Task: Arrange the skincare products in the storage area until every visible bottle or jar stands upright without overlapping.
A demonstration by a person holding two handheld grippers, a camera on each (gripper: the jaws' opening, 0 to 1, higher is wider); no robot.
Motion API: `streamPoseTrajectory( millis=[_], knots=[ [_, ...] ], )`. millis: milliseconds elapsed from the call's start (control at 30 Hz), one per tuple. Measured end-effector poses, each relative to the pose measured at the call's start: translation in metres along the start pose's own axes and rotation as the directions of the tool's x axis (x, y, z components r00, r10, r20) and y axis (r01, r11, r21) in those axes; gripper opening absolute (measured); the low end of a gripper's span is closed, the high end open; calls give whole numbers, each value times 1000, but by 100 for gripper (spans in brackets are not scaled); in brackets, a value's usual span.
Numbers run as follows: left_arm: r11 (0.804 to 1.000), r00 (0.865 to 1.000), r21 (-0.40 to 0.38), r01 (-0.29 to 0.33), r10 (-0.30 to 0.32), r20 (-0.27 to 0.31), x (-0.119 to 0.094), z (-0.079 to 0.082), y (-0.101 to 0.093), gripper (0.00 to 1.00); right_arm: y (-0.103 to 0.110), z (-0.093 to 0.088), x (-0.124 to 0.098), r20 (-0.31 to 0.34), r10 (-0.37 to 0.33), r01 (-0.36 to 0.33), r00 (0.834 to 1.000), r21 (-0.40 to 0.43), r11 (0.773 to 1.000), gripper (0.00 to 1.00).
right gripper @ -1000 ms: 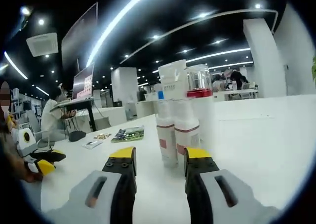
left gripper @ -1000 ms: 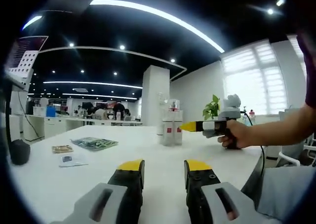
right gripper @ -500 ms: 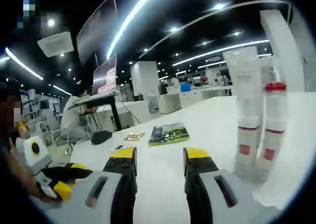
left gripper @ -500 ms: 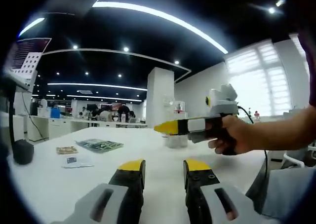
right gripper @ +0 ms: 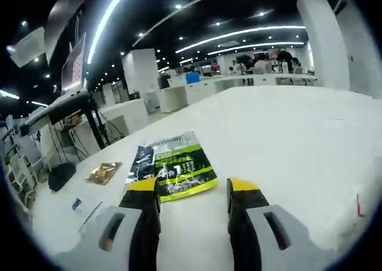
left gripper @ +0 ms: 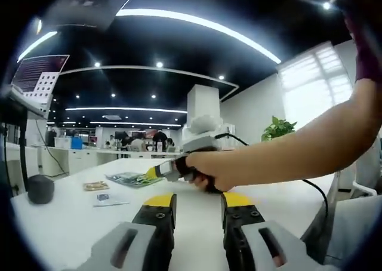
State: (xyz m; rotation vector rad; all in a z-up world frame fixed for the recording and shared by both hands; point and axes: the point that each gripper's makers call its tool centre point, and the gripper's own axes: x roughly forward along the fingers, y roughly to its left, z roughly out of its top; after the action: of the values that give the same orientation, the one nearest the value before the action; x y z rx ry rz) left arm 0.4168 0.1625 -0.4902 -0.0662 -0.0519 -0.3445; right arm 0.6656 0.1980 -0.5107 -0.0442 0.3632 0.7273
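Note:
My left gripper [left gripper: 197,203] is open low over the white table [left gripper: 71,217], nothing between its yellow-tipped jaws. Just beyond it a person's hand [left gripper: 209,171] holds the right gripper [left gripper: 162,172], which points left toward a green packet [left gripper: 132,178]. In the right gripper view, my right gripper [right gripper: 192,190] is open and empty, its jaws framing the near end of the green packet [right gripper: 173,162], which lies flat on the table [right gripper: 298,139]. The jaws hover just short of the packet without touching it.
A small brown sachet [right gripper: 102,172] and a white card [right gripper: 83,206] lie left of the packet. A dark round object [left gripper: 39,188] sits by the table's left edge under a monitor stand. The person's forearm [left gripper: 310,145] crosses the right side. Desks stand behind.
The right gripper swung left across the left gripper view, from the white bottles to the green packet. The bottles have slid out of both views. The left gripper stayed nearly still.

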Motion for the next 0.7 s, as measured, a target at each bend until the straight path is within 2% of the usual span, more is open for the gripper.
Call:
streamPoseTrajectory(
  millis=[33, 67, 100, 167, 267, 300, 367, 400, 467, 500, 567, 667, 700],
  knots=[
    [1000, 1000, 1, 0, 0, 0, 0, 0, 0, 31, -3, -1, 1, -12, -18, 18, 1000, -13, 1000, 42],
    [1000, 1000, 2, 0, 0, 1, -1, 0, 1, 31, 1, 0, 4, -15, 1, -2, 1000, -40, 999, 40],
    [1000, 1000, 2, -1, 1, 1, -1, 0, 2, 31, 1, -2, 4, -28, -9, 8, 1000, -42, 999, 38],
    [1000, 1000, 1, 5, -5, 1, -2, 0, 1, 31, 2, -1, 9, -34, -10, 6, 999, -116, 993, 30],
    [1000, 1000, -3, 6, -6, -1, -2, 0, 0, 31, 3, -2, 8, -35, -11, 7, 999, -109, 994, 22],
    [1000, 1000, -6, 6, -6, 0, -2, 0, 0, 31, 3, -3, 8, -36, -9, 4, 999, -133, 991, 14],
    [1000, 1000, -12, 6, -6, -1, -1, 0, 0, 31, 4, -4, 8, -37, -14, 8, 999, -139, 990, 6],
    [1000, 1000, -13, 6, -6, -1, -1, 0, 0, 31, 8, -4, 9, -42, -3, -6, 999, -218, 976, 1],
    [1000, 1000, -14, 7, -7, -3, -1, 0, -1, 31, 9, -3, 11, -34, -22, 12, 999, -277, 961, 1],
    [1000, 1000, -14, 8, -8, -3, -1, 0, -2, 31, 14, -3, 12, -36, -17, 4, 999, -326, 945, 1],
    [1000, 1000, -15, 10, -10, -5, -1, 0, -2, 31, 13, -2, 12, -27, -30, 19, 999, -345, 938, 0],
    [1000, 1000, -13, 10, -10, -6, -1, -1, -2, 31, 11, -2, 11, -23, -21, 14, 1000, -265, 964, 0],
    [1000, 1000, -10, 11, -11, -7, -1, -1, -2, 31, 10, -1, 10, -17, -11, 8, 1000, -197, 980, 0]
  ],
)
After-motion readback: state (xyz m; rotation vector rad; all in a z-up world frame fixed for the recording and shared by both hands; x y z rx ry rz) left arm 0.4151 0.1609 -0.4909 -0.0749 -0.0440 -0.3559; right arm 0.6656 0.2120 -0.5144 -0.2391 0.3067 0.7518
